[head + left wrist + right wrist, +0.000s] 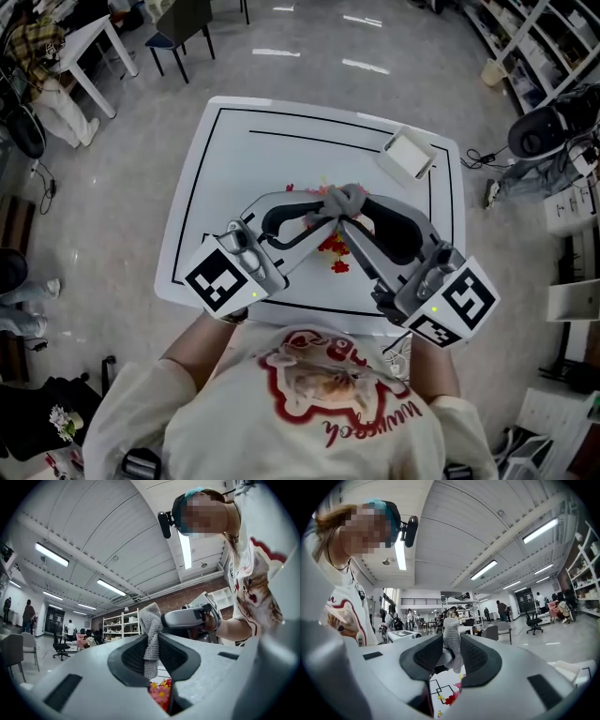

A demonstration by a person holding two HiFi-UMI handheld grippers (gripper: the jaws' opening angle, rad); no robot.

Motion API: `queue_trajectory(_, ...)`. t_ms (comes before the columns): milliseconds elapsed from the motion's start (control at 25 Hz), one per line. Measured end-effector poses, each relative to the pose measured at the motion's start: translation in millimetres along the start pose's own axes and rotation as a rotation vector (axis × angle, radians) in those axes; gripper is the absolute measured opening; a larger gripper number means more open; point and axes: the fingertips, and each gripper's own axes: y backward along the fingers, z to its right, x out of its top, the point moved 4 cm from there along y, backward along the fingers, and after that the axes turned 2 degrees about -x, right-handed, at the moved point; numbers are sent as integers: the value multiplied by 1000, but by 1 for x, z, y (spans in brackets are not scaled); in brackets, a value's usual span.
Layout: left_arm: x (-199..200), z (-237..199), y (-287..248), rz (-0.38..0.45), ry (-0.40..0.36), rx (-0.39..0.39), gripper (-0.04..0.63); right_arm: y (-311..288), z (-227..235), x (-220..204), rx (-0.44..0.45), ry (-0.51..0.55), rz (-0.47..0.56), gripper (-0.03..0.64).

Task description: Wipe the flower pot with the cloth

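Note:
A grey knitted cloth [343, 199] hangs bunched in the air above the white table [234, 150], where the tips of both grippers meet. My left gripper [323, 212] comes in from the left and is shut on the cloth [150, 637], which is pinched between its dark pads. From the right, my right gripper [351, 216] also grips the cloth [453, 641] between its pads. Red and yellow flowers [335, 249] of the pot show below the grippers; the pot itself is hidden. The flowers [161, 693] also peek out under the left jaws.
A small white box [407, 155] sits at the table's far right corner. Black lines are drawn on the tabletop. Chairs, tables and shelves stand around the room, and several people are far off in the background.

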Motion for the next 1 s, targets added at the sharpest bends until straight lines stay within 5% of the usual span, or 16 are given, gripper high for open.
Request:
queue_trajectory(240,2,-39,6,3,-1,72,60,25,37,13,-73,-52,101,94)
queue_trajectory(360,4,-65,14,-7,-36,95,60,35,53,18,-144,-55,143,26)
queue_trajectory(760,-49,-108,-5,-112,-175,-76,60,53,85,-1,-233,-56,69,8)
queue_trajectory(1000,-91,-122,-20,-120,-97,-147,60,59,100,-11,-264,-91,50,8)
